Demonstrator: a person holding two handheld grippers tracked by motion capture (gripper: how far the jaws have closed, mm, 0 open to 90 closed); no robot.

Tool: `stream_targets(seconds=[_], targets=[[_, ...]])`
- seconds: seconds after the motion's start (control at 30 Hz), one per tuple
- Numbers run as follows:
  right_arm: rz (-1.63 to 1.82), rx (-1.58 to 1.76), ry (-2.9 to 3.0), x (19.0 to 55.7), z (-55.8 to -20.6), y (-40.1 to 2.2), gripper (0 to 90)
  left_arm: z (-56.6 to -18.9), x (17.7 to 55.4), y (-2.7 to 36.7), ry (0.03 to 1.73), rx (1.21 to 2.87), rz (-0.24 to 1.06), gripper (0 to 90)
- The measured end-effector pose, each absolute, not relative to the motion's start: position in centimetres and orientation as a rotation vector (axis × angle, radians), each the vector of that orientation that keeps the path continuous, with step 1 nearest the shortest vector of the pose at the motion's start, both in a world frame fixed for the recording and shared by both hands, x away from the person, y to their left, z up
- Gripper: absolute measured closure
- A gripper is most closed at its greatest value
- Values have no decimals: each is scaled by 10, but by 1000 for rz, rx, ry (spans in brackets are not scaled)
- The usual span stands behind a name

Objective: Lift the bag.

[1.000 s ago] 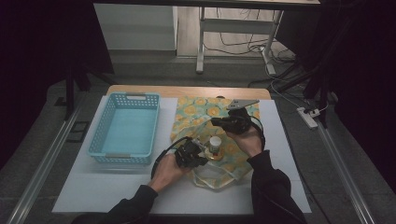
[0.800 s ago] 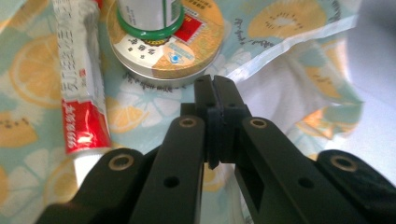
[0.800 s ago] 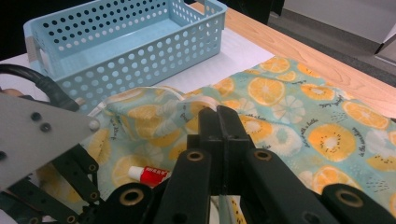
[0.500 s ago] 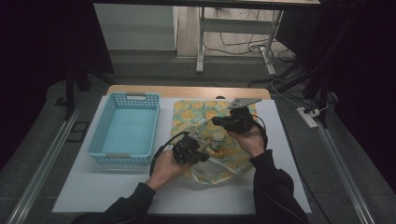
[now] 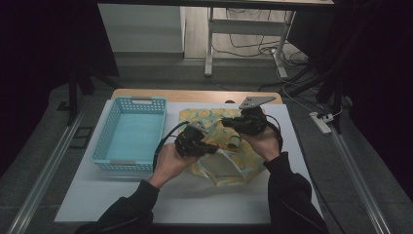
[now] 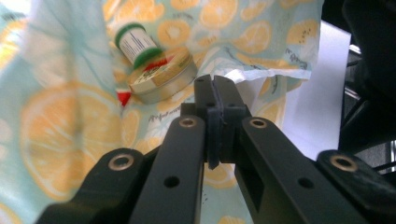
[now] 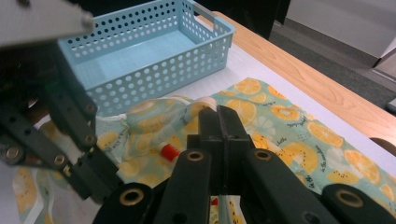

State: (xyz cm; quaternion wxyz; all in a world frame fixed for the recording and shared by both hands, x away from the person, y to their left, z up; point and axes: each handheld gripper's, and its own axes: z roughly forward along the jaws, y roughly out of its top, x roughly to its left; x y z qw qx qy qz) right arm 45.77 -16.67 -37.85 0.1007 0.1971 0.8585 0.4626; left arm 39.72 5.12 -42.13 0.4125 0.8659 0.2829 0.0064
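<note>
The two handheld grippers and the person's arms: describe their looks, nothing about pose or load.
Both the left gripper and the right gripper are black, with perforated link arms pinned by brass-coloured rivets and flat black jaws. A black cable loops from the left one; the right carries a grey three-cornered plate. The person wears dark long sleeves.

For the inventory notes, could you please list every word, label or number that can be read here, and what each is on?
Cloth: small script under the orange slices, too blurred to read.
Bottle: white label with dark lines of print, too small to read.
Tin: lid carries red and green print, blurred, unreadable.
Basket: no text.
Nothing can be quoted with confidence.
</note>
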Motion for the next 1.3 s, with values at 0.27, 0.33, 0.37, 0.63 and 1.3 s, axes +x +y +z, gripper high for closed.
stream_targets(seconds=[0.27,0.33,0.37,0.63,1.3], targets=[[1387,576,2554,457,-362,-170,900,-389,411,62,712,2124,19,900],[1388,574,2554,456,-357,-171,900,-380,414,65,711,2118,28,900],[1390,571,2552,456,-354,-171,900,-376,416,66,712,2113,29,900],[1409,551,2538,454,-333,-170,900,-344,428,79,722,2045,28,900],[1461,523,2445,460,-267,-166,900,-263,451,85,717,1977,146,900]])
